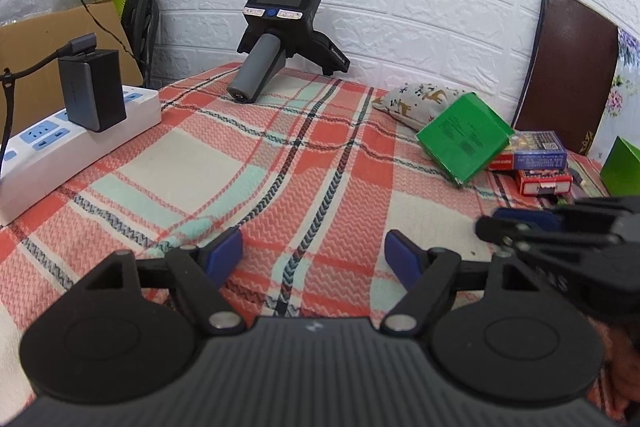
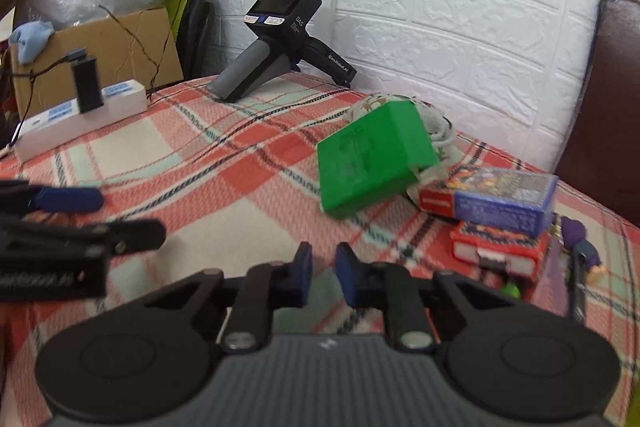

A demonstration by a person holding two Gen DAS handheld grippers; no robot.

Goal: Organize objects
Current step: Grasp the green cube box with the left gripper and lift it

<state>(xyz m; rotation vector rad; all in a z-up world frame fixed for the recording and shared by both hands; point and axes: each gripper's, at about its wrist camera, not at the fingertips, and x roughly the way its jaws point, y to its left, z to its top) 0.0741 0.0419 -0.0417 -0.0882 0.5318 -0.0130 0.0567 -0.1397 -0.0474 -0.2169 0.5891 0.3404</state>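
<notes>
Two card boxes stacked.

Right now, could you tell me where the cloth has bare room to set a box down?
Free: the middle of the cloth, between the power strip and the green box. Crowded: the right side, with the card boxes and pouch.

Box leans on pouch, card packs stacked right; power strip far left, handheld device behind.
</notes>
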